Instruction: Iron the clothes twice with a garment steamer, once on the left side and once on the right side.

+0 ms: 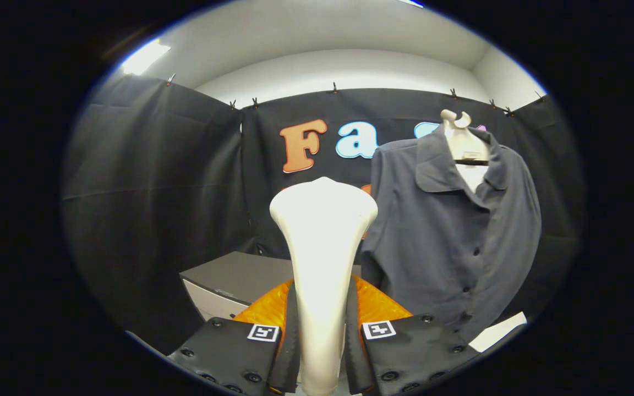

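A small recording booth, not a lived-in room: black cloth point(152, 181) clipped up as walls on three sides, plain white walls and ceiling above with a bright ceiling light point(143, 56), and a grey shirt point(449, 231) hung on a pale display form.

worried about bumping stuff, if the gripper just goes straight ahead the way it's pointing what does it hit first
Probably the black cloth wall. The gripper is shut on the steamer, whose head points left of the grey shirt. A grey box sits lower, seemingly under that line. Depth is unclear.
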Available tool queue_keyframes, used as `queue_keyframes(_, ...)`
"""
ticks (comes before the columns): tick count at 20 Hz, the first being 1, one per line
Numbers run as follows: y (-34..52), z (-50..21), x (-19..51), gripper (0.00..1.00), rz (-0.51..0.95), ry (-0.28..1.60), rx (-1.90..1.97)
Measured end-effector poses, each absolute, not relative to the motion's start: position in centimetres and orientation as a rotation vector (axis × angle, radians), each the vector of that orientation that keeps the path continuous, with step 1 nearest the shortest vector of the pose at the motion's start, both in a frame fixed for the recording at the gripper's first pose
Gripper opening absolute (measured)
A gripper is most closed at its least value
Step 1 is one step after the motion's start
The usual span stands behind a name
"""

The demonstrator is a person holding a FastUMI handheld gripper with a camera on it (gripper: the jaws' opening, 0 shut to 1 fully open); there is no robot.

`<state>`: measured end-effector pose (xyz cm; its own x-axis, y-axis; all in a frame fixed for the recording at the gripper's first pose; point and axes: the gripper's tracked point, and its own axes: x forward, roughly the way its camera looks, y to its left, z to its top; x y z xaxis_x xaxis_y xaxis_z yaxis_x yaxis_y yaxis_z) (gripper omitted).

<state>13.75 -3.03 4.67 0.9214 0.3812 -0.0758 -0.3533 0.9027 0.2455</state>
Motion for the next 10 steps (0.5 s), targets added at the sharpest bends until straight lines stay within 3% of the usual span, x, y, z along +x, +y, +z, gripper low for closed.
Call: queue_keyframes(10,-14.5,1.6,17.7,0.41,0.224,0.111,0.174)
